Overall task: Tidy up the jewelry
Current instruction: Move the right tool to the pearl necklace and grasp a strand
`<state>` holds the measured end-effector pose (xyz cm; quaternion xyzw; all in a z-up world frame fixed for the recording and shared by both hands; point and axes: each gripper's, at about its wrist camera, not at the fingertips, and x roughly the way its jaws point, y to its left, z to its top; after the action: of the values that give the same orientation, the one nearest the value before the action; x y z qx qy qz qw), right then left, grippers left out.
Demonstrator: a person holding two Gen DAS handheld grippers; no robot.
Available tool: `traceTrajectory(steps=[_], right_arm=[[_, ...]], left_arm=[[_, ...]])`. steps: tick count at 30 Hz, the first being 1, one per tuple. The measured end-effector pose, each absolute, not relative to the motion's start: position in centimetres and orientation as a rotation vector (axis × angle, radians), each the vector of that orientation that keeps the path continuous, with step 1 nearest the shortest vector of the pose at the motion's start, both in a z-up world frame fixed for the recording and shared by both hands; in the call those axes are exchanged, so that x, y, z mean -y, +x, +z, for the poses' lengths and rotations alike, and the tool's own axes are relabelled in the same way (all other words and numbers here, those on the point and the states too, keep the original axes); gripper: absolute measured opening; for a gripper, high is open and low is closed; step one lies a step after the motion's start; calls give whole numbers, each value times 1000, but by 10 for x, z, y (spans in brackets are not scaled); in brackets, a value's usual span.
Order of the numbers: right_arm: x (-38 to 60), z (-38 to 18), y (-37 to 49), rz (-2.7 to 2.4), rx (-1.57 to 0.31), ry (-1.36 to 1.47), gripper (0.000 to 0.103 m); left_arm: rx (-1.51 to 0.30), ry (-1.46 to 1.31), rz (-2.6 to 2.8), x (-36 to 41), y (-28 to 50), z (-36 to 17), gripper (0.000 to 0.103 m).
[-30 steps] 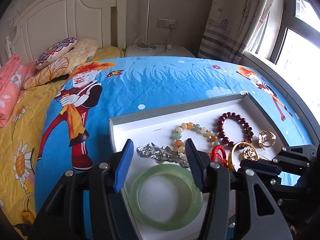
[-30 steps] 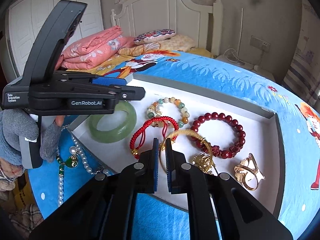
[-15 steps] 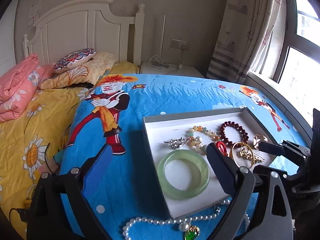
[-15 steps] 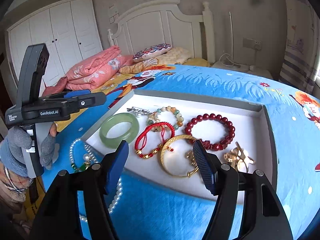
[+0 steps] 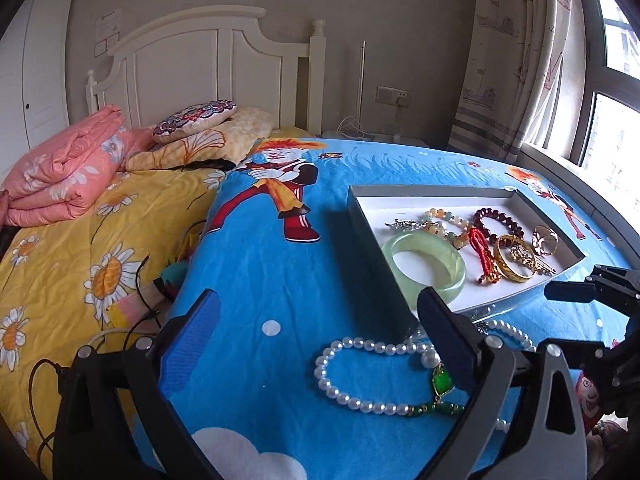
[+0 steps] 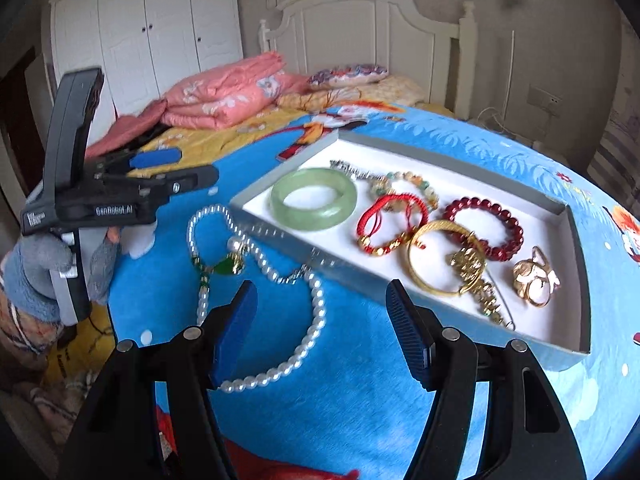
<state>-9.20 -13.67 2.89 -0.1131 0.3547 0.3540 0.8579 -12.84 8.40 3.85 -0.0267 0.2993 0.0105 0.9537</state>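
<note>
Left gripper (image 5: pixel 320 336) – black plastic frame, two angular arms, blue ribbed pads inside the fingers (image 5: pixel 188 340), silver screw heads at the pivots. From the right wrist view its body shows white "GenRobot.AI" lettering, a small white label block at the rear and a tall black upright housing with a grey-white handle. Right gripper (image 6: pixel 320 332) – same build: black arms, blue ribbed pads, round silver screws. Left hand (image 6: pixel 52 264) wears a grey knit glove over a blue cuff.

Daylight enters from the window (image 5: pixel 612 92) at the right, overexposed there. Tray wall (image 5: pixel 372 268) casts a dark shadow on the bedspread (image 5: pixel 260 280). Fisheye distortion bends edges; corners vignette black. Right wrist view shows slight motion blur.
</note>
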Motion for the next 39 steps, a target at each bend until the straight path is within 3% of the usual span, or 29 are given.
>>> traceTrajectory(steps=[18,19,22,26,39], right_arm=[[120,6,-84,682,-856,-309,62],[119,6,-85,677,-854,-314,60],[118,8,-85,672,-837,-323,42],[110,8,-95,680,-799,-383,9],[123,13,-98,670,-765,-316,8]], left_arm=[[-628,-160,-12,-99,-123,32,98],[-629,-165,-14,-100,-123,31,98],[-628,-178,-16,-102,-124,31,98],[-624,-173,-13,-101,-125,32,98],[-615,-210,-20,-108,-125,32,98]])
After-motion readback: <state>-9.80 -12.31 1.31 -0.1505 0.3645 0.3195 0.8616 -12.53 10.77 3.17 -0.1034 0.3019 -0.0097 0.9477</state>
